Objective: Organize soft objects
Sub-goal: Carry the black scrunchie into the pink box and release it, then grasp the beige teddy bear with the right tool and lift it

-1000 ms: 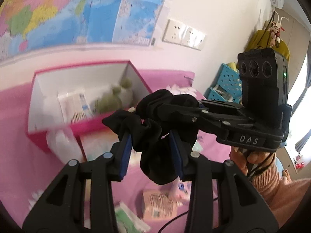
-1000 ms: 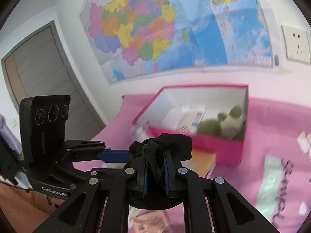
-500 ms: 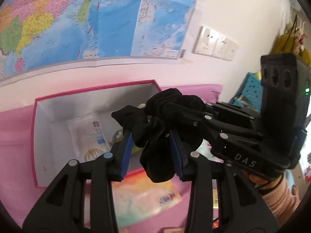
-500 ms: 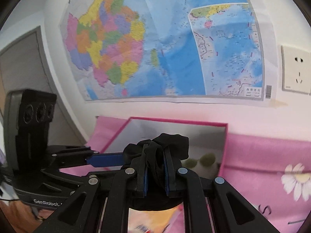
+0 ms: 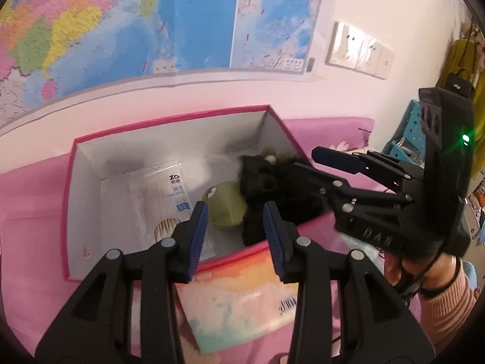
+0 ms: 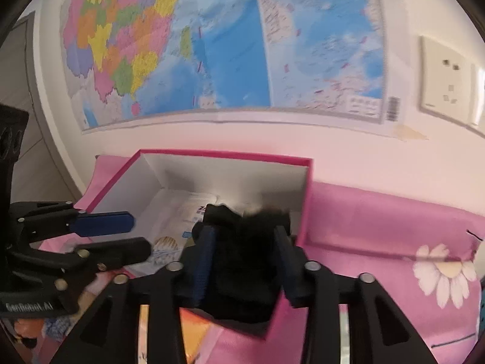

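Black scrunchie [image 5: 266, 194] fabric lies in the pink-rimmed white box [image 5: 75, 200], beside a green plush toy [image 5: 225, 203] and a packet of cotton swabs [image 5: 163, 200]. The right claw [image 6: 242, 261] has just been opening, its blue pads now parted on either side of the dark bundle (blur hides whether they touch it). The left claw [image 5: 235, 233] stands partly open over the box with nothing between its pads, above a pastel packet [image 5: 242, 300] on the pink cloth [image 5: 27, 188].
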